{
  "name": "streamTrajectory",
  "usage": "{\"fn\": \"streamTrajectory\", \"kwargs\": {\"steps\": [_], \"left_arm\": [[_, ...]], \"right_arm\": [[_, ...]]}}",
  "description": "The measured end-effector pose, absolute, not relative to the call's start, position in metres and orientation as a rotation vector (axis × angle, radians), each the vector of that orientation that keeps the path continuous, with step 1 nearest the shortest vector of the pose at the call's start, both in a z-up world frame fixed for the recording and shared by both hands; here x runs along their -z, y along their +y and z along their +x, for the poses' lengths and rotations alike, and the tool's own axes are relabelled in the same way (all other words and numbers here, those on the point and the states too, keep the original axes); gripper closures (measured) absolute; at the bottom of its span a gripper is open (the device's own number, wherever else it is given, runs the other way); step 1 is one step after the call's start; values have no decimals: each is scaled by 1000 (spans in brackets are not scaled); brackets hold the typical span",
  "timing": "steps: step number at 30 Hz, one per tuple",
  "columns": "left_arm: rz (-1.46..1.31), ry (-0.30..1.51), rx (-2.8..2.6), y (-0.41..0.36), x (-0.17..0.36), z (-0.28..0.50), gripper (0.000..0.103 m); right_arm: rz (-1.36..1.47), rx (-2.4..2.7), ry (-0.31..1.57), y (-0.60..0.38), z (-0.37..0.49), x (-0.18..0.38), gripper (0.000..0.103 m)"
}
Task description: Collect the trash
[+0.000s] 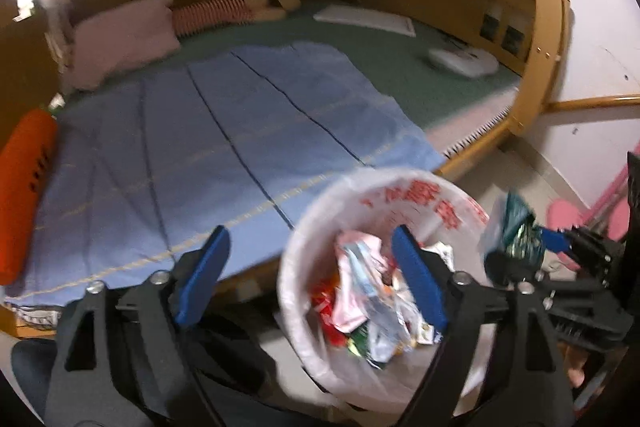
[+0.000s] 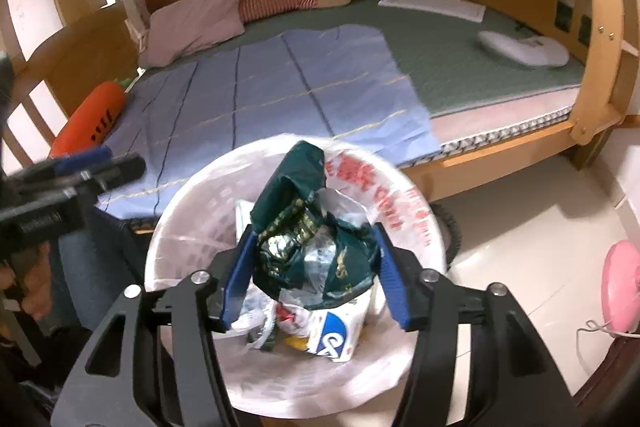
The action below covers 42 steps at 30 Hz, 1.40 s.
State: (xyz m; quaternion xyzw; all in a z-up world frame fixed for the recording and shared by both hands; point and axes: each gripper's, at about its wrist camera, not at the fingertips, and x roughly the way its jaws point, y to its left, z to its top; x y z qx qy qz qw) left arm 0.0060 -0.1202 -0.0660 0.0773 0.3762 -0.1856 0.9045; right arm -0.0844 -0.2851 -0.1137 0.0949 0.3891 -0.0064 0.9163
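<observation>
Right hand-held gripper point(image 2: 314, 275) grips green wrapper point(image 2: 308, 231) above wrapper-filled bin point(image 2: 416, 223).

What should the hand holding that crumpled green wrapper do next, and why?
Probably open the right gripper and let go. It is shut on the green wrapper, which hangs right above the lined white bin already holding other trash. The left gripper is open and empty.
</observation>
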Motion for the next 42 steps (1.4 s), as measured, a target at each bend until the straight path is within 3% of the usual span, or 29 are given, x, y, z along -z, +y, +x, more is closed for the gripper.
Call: {"fn": "streamTrajectory", "kwargs": {"steps": [2,11,16,42], "left_arm": [[178,743,361,-120,60,1,12],[166,646,190,-101,43,-22,3],[109,612,89,-84,31,-38,3],[96,607,114,-79,25,-53,3]], "right_arm": [[189,21,786,-280,-87,112,26],[137,136,594,-263,-117,77,3],[66,144,525,-245,-124,66,3],[56,134,572,-241,-114,66,3]]}}
